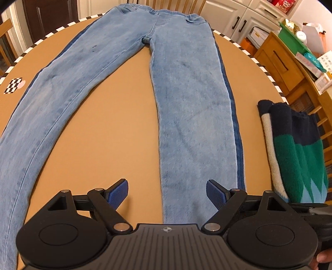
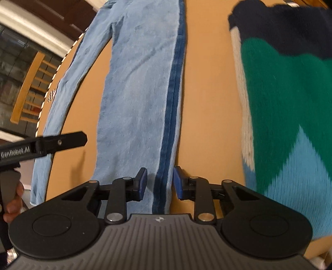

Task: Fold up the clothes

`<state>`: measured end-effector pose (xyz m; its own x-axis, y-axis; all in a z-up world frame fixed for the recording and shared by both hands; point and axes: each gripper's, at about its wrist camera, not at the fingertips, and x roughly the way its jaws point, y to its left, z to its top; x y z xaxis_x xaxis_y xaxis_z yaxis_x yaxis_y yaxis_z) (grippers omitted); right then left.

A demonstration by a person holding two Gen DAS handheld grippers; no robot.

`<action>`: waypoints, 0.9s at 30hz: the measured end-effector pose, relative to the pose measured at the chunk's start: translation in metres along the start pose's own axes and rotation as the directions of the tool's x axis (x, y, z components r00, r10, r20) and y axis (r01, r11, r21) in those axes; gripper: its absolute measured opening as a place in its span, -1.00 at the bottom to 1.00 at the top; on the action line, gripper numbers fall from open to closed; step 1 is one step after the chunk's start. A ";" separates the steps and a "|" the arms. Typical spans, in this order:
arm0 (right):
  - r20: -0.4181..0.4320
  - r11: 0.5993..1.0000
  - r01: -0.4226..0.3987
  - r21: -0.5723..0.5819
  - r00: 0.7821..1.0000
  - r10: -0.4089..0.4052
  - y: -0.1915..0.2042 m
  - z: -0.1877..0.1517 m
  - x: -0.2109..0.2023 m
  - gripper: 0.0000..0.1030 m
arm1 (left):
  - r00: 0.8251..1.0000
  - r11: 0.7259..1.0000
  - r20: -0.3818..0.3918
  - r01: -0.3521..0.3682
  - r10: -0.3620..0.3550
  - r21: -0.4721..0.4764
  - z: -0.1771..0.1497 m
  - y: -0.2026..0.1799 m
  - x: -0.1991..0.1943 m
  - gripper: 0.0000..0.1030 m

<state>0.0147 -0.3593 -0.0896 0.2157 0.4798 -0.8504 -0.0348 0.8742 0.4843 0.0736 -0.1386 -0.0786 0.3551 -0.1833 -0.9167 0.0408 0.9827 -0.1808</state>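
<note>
Left wrist view: jeans [image 1: 182, 108] spread flat, both tongs gaping empty; right gripper [image 2: 159, 182] should pinch six-o'clock hem squarely, left gripper [image 1: 167, 192] likewise.

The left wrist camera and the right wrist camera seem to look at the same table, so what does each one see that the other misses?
Only the left wrist view shows the jeans' waistband, both legs spread whole, and the white cabinets. Only the right wrist view shows the left gripper from the side and the right gripper open around the dark side stripe. Both show the jeans, the folded sweater and the tan table.
</note>
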 end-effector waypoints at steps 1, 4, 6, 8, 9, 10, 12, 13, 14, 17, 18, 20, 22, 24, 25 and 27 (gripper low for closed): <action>0.000 1.000 0.000 0.011 1.000 0.000 0.000 -0.001 0.000 -0.43 | 1.000 1.000 -0.001 0.007 -0.007 -0.001 -0.002 0.001 0.000 0.64; -0.004 1.000 0.025 -0.004 1.000 -0.025 0.005 -0.001 0.000 -0.43 | 1.000 1.000 -0.002 0.021 -0.021 -0.015 -0.009 0.002 -0.001 0.64; -0.016 0.999 0.042 -0.012 0.999 -0.042 0.007 0.001 0.000 -0.42 | 1.000 0.999 -0.006 0.023 -0.023 -0.037 -0.014 0.003 -0.003 0.64; -0.019 0.997 0.063 -0.039 0.998 -0.064 0.007 0.006 -0.001 -0.37 | 1.000 0.998 -0.005 0.013 -0.014 -0.062 -0.017 0.001 -0.004 0.64; -0.021 0.996 0.073 -0.052 0.997 -0.075 0.007 0.009 -0.002 -0.37 | 1.000 0.997 0.003 0.000 0.000 -0.080 -0.018 -0.002 -0.004 0.64; -0.022 0.996 0.068 -0.062 0.997 -0.070 0.005 0.014 -0.005 -0.33 | 1.000 0.995 0.009 -0.013 0.014 -0.099 -0.018 -0.005 -0.005 0.64; -0.019 0.995 0.056 -0.081 0.998 -0.057 0.002 0.026 -0.010 -0.30 | 0.999 0.990 0.023 -0.039 0.043 -0.136 -0.018 -0.012 -0.005 0.64; -0.015 0.994 0.043 -0.103 0.999 -0.044 0.002 0.035 -0.014 -0.26 | 0.998 0.987 0.029 -0.052 0.057 -0.154 -0.019 -0.016 -0.005 0.64; -0.012 0.991 0.032 -0.128 0.999 -0.034 0.000 0.046 -0.017 -0.24 | 0.997 0.983 0.034 -0.065 0.072 -0.173 -0.019 -0.019 -0.006 0.64; -0.005 0.980 0.002 -0.201 1.000 -0.003 -0.006 0.079 -0.025 -0.18 | 0.992 0.968 0.050 -0.101 0.115 -0.228 -0.020 -0.030 -0.006 0.64; -0.009 0.976 -0.008 -0.219 1.000 0.007 -0.010 0.091 -0.026 -0.18 | 0.990 0.961 0.054 -0.114 0.132 -0.252 -0.021 -0.035 -0.006 0.65; -0.021 0.967 -0.026 -0.254 1.000 0.021 -0.017 0.115 -0.027 -0.18 | 0.985 0.938 0.050 -0.139 0.163 -0.319 -0.024 -0.051 -0.001 0.65; -0.025 0.958 -0.041 -0.284 0.999 0.036 -0.022 0.140 -0.027 -0.17 | 0.984 0.918 0.039 -0.146 0.172 -0.369 -0.024 -0.066 0.005 0.65; -0.030 0.953 -0.052 -0.298 0.999 0.045 -0.028 0.160 -0.029 -0.15 | 0.984 0.901 0.026 -0.153 0.178 -0.405 -0.025 -0.080 0.009 0.66; -0.033 0.952 -0.058 -0.300 0.998 0.050 -0.030 0.169 -0.027 -0.11 | 0.984 0.899 0.019 -0.155 0.178 -0.410 -0.026 -0.085 0.010 0.66; -0.044 0.947 -0.071 -0.312 0.997 0.060 -0.031 0.184 -0.021 -0.03 | 0.984 0.896 0.008 -0.161 0.181 -0.415 -0.028 -0.095 0.010 0.69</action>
<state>0.1905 -0.4097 -0.0490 0.1698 0.5346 -0.8279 -0.3529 0.8173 0.4554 0.0475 -0.2349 -0.0803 0.3640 -0.0027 -0.9314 -0.4079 0.8985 -0.1621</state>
